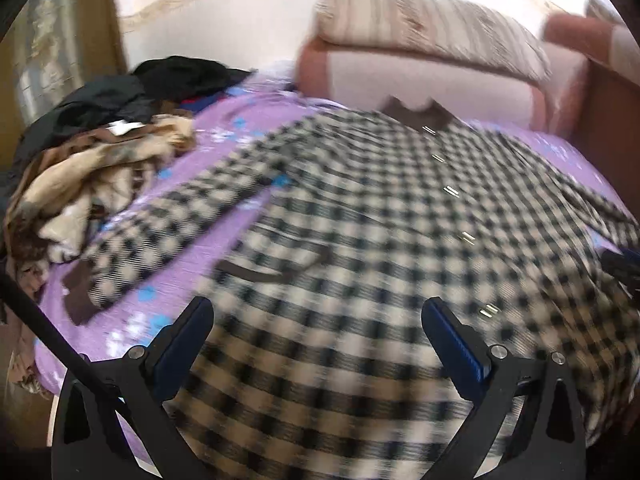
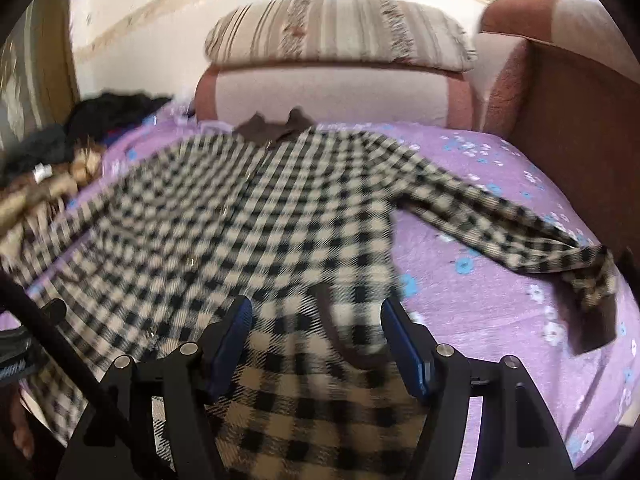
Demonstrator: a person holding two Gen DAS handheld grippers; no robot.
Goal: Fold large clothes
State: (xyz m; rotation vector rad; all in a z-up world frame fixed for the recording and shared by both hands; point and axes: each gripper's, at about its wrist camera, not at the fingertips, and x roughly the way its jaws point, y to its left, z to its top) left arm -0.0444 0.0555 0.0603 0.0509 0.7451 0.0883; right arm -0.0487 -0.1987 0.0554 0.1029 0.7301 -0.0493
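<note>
Both tools hang spread and empty over the hem end of the beige-and-black checked flannel shirt [image 1: 360, 208], which I see lying flat on the purple flowered bedsheet [image 1: 224, 128]. My left tool [image 1: 316, 320] and right tool [image 2: 316, 316] sit at frame bottom; the shirt's long axis runs away from me to its brown collar [image 2: 276, 126] at upper centre. Its right sleeve [image 2: 500, 220] trails toward the right edge, nearer my right tool, so I judge that arm takes it.
</note>
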